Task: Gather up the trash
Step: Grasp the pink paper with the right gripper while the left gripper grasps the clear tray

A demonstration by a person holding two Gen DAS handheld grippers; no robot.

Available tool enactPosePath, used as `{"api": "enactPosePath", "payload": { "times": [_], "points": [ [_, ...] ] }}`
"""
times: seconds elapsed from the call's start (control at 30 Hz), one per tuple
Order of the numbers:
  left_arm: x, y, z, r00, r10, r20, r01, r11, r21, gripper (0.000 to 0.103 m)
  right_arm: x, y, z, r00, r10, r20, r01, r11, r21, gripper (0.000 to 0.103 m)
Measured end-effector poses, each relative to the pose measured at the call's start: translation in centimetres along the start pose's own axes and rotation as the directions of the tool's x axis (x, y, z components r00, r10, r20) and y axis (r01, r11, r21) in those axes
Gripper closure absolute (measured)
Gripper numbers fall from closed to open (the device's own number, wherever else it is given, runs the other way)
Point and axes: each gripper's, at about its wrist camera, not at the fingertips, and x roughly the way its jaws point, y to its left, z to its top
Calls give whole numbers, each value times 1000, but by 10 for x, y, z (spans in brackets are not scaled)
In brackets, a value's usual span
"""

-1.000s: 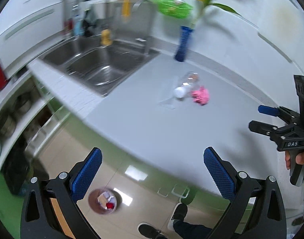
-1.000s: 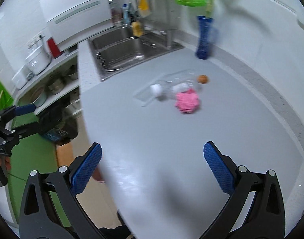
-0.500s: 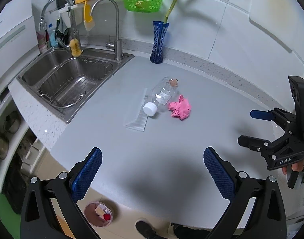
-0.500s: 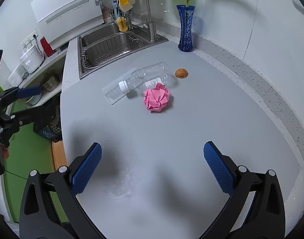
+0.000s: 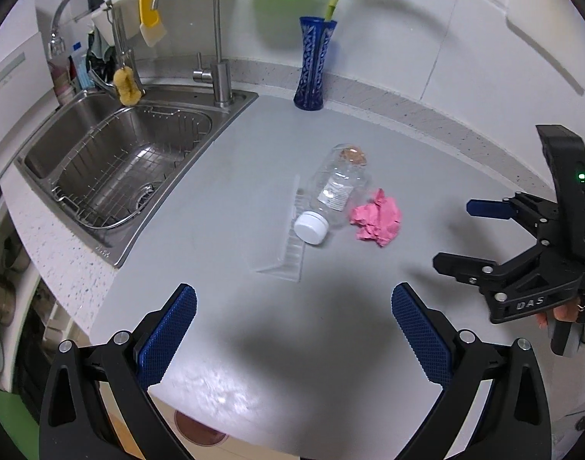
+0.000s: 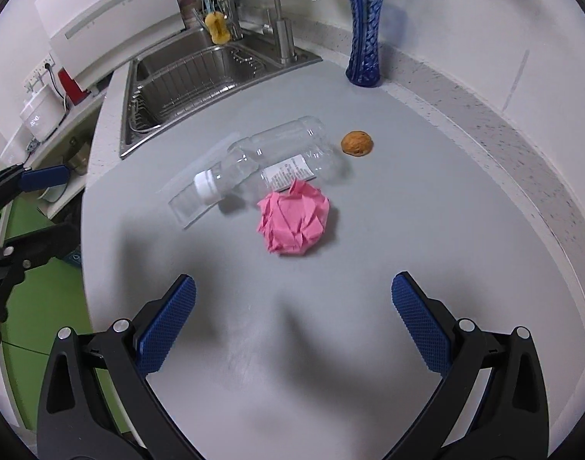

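Facing your right gripper, wide open and empty, the pink wad sits dead ahead, nearer than the bottle lying crosswise behind it; your left gripper, equally open and empty, hangs farther back.

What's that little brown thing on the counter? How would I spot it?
Start at the blue vase by the wall, then come toward the clear bottle lying on the grey counter. Just beyond the bottle's base sits a small walnut-like lump. It is the only brown, rounded piece; its neighbours are clear plastic or pink paper.
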Motion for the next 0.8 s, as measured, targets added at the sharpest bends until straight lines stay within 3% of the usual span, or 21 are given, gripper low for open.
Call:
{"api": "enactPosePath", "payload": {
  "times": [0.33,0.43,0.5,0.67,0.8],
  "points": [
    [29,22,11,999,-5,-40,4,1000,-26,5,59,-3,28,998,27,-60,-29,999,-34,5],
    [35,26,11,999,-9,-51,8,999,-34,5,70,-4,32,996,37,-83,-40,998,-41,24],
    [39,27,11,998,-14,-58,12,999,-35,5,75,-2,33,994,36,-105,-42,998,-56,49],
    [51,26,14,997,-26,-72,23,999,-37,5,66,-5,34,994,58,-91,-63,997,-48,61],
    [64,23,18,996,-19,-92,18,1000,-18,5,49,-8,34,996,65,-65,-67,998,-23,62]
  ]
}}
